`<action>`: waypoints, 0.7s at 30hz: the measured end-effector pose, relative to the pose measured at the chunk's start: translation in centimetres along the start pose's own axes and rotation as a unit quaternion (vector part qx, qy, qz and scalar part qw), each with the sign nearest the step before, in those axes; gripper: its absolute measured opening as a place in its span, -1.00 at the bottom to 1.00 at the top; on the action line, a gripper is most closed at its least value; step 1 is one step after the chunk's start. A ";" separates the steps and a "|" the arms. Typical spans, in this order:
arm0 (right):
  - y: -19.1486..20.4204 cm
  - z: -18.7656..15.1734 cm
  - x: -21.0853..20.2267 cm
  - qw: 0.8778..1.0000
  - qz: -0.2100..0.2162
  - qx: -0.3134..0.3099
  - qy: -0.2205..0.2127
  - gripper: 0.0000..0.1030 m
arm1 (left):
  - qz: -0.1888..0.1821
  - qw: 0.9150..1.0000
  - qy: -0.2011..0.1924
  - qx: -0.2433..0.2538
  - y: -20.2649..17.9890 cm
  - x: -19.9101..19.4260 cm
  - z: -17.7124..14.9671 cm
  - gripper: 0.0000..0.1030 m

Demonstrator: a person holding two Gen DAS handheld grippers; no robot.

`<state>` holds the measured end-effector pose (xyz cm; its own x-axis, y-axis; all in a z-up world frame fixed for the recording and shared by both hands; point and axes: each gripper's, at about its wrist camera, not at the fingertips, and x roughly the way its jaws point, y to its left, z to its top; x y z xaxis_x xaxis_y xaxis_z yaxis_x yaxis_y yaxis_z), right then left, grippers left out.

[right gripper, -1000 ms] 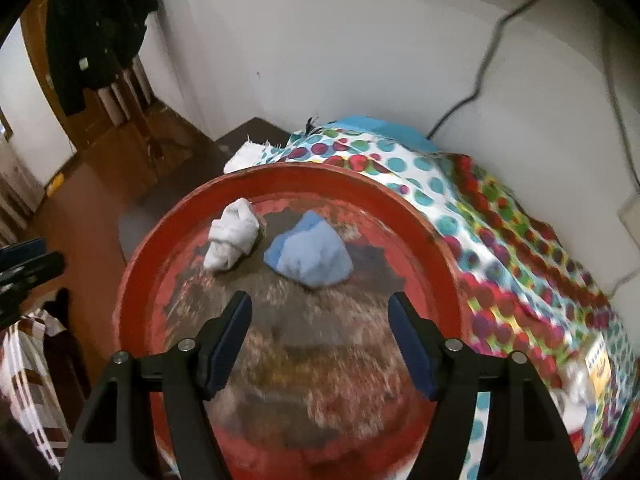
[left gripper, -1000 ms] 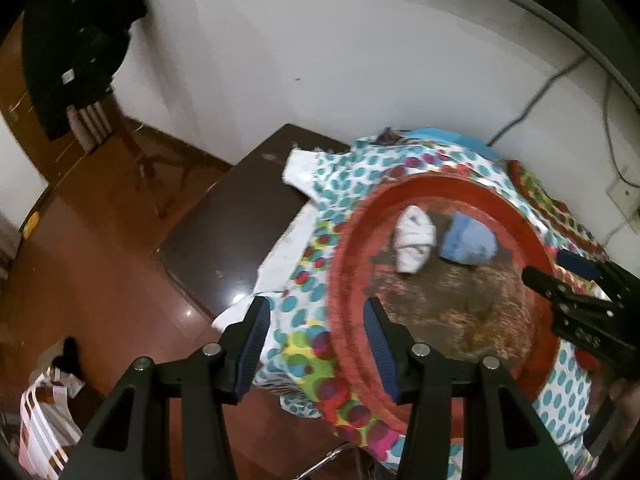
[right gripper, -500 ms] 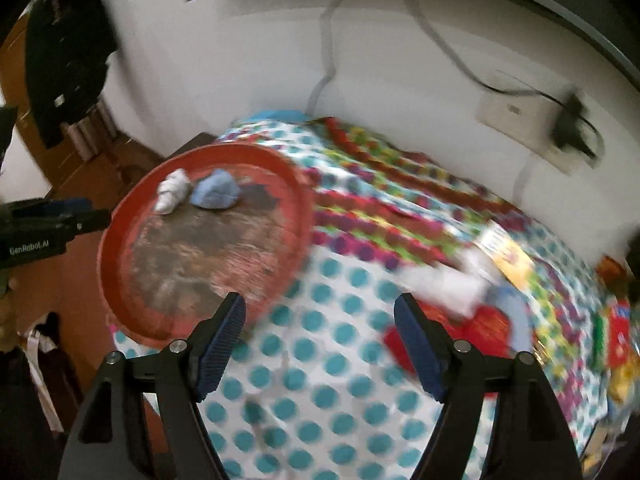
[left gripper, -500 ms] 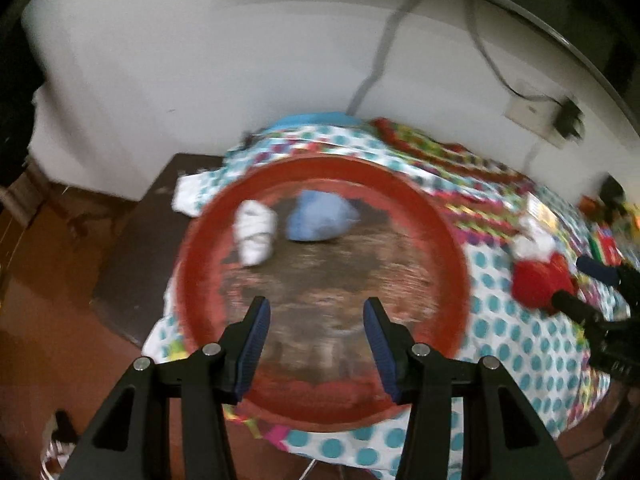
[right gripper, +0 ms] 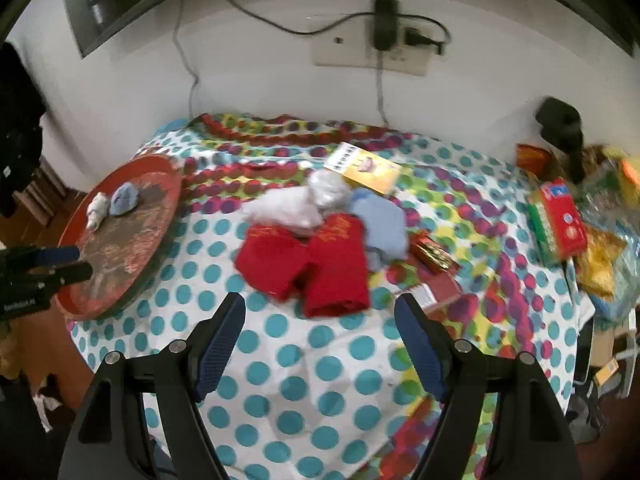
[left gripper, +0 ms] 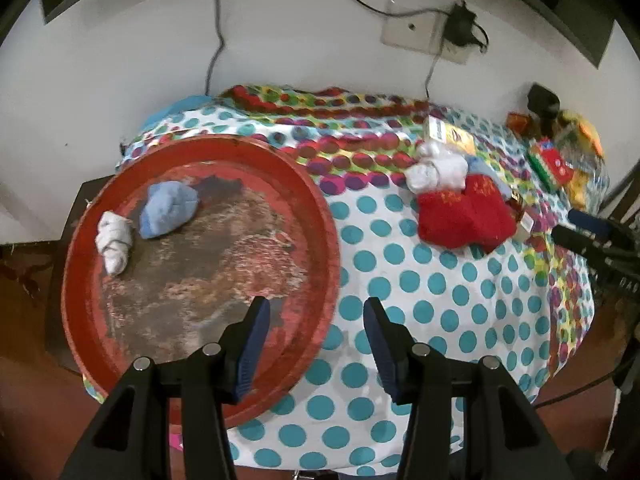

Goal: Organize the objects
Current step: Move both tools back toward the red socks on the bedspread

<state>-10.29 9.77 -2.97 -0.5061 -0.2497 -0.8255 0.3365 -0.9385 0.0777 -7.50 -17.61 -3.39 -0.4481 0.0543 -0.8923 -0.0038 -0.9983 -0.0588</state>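
Red tray (left gripper: 328, 216) at the left end of the tabletop (left gripper: 440, 304), resting on the dotted cloth (right gripper: 320, 360), with part of its rim overhanging the near left edge. Inside the tray, toward its far left: one rolled white sock (left gripper: 114, 240) and one balled blue sock (left gripper: 168, 208), side by side and just touching. Rest of the tray floor bare and worn.

Unsorted pile right of the tray, well apart from it: two red socks (right gripper: 312, 272) lying side by side nearest the viewer, a white bundle (right gripper: 296, 204) behind them, a pale blue piece (right gripper: 380, 224) to their right, partly under the red. Yellow packet (right gripper: 368, 168) just beyond the pile; small red box (right gripper: 434, 254) just right of it. Further boxes and packets at the far right edge, too blurred to name.

Left gripper (left gripper: 316, 344): spread, nothing between the fingers, hovering over the near right rim of the tray. Right gripper (right gripper: 320, 344): spread wider, likewise empty, aimed at the cloth just short of the red socks, not touching them.

Progress, as judged: two items sorted into the tray, at least four soft items left on the cloth. Next step likely a pick from the pile, the red socks being closest to the right gripper.
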 end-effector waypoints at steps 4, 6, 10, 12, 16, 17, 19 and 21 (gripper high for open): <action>-1.6 -0.5 -0.3 1.000 -0.013 0.010 -0.005 0.46 | 0.001 1.000 0.013 0.021 -1.8 1.4 -0.2 -0.03; -2.3 -0.8 -0.3 1.000 -0.015 0.014 -0.005 0.46 | 0.002 0.999 0.018 0.029 -2.5 1.8 -0.4 -0.03; -3.5 -1.4 -0.5 1.000 -0.020 0.020 -0.007 0.46 | 0.003 0.999 0.018 0.043 -3.8 2.6 -0.6 -0.03; -4.1 -1.7 -0.4 0.999 -0.024 0.022 -0.007 0.46 | 0.003 0.998 0.014 0.057 -4.7 3.1 -0.7 -0.03; -5.0 -2.1 -0.1 0.999 -0.023 0.025 -0.006 0.46 | 0.000 0.996 0.024 0.081 -6.3 4.4 -0.7 -0.03; -5.1 -2.2 0.0 0.999 -0.021 0.025 -0.007 0.46 | -0.003 0.996 0.028 0.080 -6.6 4.7 -0.6 -0.03; -5.2 -2.4 0.4 1.000 -0.017 0.025 -0.007 0.46 | -0.016 0.997 0.033 0.073 -6.9 5.3 -0.2 -0.03; -5.0 -2.5 0.9 1.000 -0.010 0.020 -0.007 0.46 | -0.024 0.997 0.032 0.071 -7.3 5.7 0.4 -0.03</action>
<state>-10.44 14.84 -5.47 -0.5229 -0.2335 -0.8198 0.2945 -0.9520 0.0832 -10.39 -10.02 -7.85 -0.3863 0.0995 -0.9170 -0.1527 -0.9873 -0.0428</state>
